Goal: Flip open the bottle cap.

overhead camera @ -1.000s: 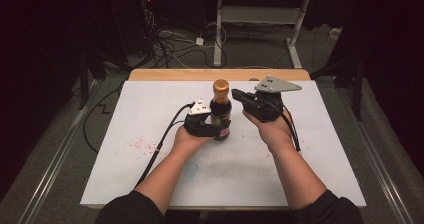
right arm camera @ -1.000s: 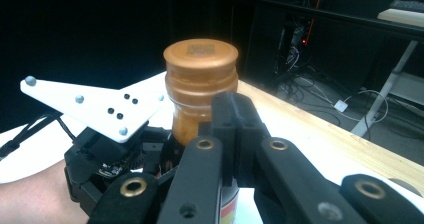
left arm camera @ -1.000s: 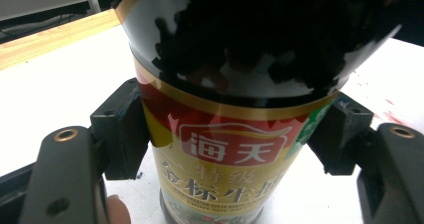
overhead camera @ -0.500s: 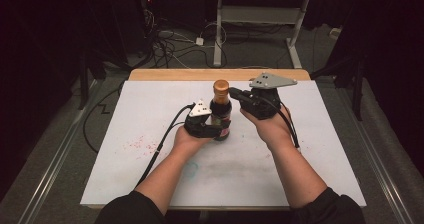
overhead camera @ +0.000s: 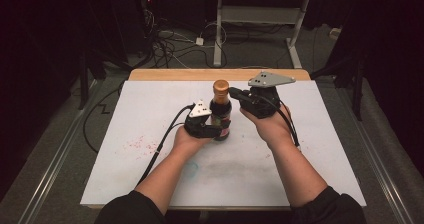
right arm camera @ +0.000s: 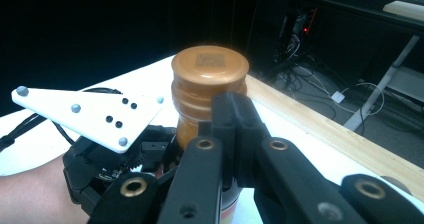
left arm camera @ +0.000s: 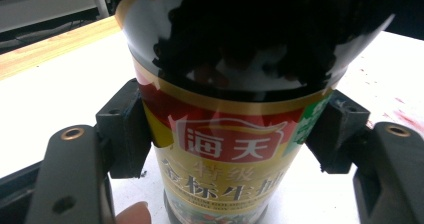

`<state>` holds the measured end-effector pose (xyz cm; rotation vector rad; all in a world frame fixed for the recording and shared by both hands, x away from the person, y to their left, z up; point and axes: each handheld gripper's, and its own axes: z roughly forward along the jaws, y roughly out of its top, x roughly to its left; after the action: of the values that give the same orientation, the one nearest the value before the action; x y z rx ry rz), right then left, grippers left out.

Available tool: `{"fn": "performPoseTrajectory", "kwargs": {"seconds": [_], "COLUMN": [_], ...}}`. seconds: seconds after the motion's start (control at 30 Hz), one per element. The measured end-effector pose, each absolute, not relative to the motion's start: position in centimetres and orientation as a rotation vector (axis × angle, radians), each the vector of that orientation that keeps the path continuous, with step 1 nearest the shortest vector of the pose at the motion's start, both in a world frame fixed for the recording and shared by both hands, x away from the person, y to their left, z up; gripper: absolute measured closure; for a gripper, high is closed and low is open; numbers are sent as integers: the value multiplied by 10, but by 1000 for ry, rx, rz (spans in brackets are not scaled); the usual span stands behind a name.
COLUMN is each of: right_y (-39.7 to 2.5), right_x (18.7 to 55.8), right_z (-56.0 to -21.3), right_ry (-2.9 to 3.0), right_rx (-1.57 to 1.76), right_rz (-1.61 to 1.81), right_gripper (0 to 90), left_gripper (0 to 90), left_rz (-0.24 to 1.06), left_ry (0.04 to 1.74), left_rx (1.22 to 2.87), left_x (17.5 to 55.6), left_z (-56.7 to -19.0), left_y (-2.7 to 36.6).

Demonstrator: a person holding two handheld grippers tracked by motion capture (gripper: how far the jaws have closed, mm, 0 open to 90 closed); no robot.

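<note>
We have the bottle (overhead camera: 220, 115) standing upright near the middle of the table (overhead camera: 125, 134), its long axis vertical and its cap (right arm camera: 210, 66) on top. Our left gripper (overhead camera: 215, 130) comes at it from about 8 o'clock and clenches the labelled body low down; in the left gripper view both pads press the label from either side. Our right gripper (overhead camera: 233, 92) sits higher, coming in from about 3 o'clock, level with the neck just under the cap. In the right gripper view its jaws look drawn together in front of the neck, though we cannot tell for sure whether they pinch it or merely rest against it.

The relation that matters, as we judge it: the cap lies straight above the left gripper's hold, so the bottle is braced low while the right gripper, the nearer one to the cap, works at the top. Any twist should run about the vertical axis, or the bottle may tip toward 9 o'clock.
</note>
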<state>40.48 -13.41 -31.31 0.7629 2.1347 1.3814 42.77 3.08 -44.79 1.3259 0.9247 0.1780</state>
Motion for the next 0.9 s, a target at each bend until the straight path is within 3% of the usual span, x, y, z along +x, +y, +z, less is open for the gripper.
{"fn": "performPoseTrajectory", "kwargs": {"seconds": [0.9], "right_y": [-129], "right_x": [405], "right_z": [-304], "right_ry": [2170], "right_rx": [747], "right_rz": [1306], "right_gripper": [900], "left_gripper": [294], "left_rz": [206], "left_ry": [928], "left_rx": [1335], "left_x": [426], "left_z": [-448], "left_y": [29]}}
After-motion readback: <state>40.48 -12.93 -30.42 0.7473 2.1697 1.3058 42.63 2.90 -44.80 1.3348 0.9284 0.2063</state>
